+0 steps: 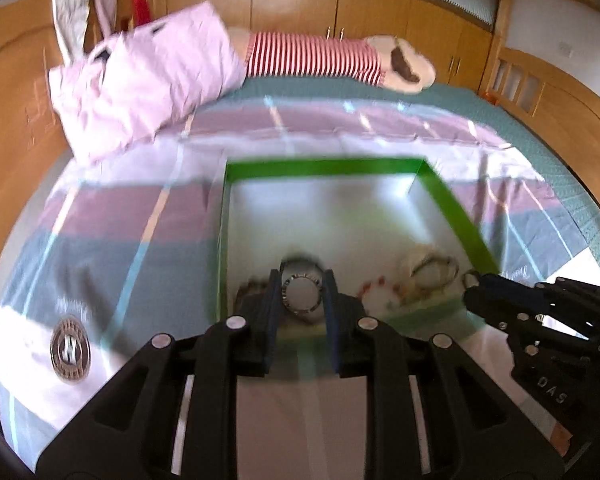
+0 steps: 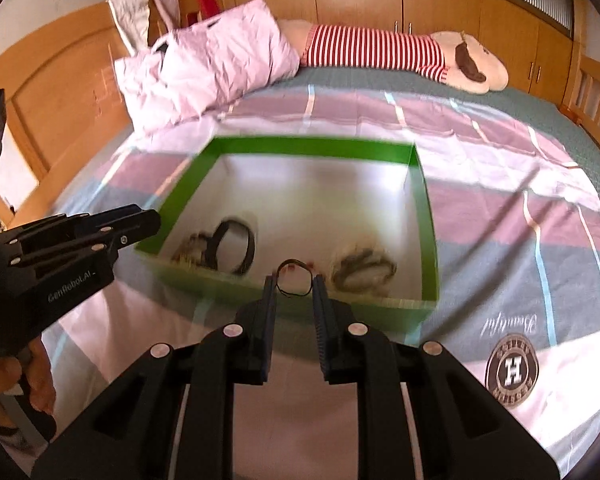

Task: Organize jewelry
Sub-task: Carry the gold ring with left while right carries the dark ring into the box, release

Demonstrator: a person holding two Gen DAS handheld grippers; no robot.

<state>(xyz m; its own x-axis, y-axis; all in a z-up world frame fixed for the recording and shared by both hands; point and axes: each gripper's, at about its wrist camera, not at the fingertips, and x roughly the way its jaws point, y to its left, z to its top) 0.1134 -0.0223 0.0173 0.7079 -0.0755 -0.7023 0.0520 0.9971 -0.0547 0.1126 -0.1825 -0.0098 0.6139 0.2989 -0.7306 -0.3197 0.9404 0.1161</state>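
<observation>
A green box (image 1: 324, 166) (image 2: 312, 146) with a white inside lies open on the bed. My left gripper (image 1: 302, 276) is shut on a small round silver watch (image 1: 302, 298), whose rim spans from pad to pad above the box's near left corner. My right gripper (image 2: 295, 280) is shut on a thin black cord bracelet (image 2: 296, 294) over the near wall. Each view shows the other gripper at its side: the right gripper (image 1: 470, 286), the left gripper (image 2: 154, 220). In the box lie a dark band (image 2: 252, 246), a red-beaded bracelet (image 1: 376, 292) and pale bracelets (image 2: 362, 270).
The box sits on a checked bedspread (image 2: 500, 200). A pink pillow (image 2: 212, 60) and a red-striped plush toy (image 2: 380, 50) lie at the far edge, with wooden cabinets behind them. A person's hand (image 2: 20, 380) holds the left gripper's handle.
</observation>
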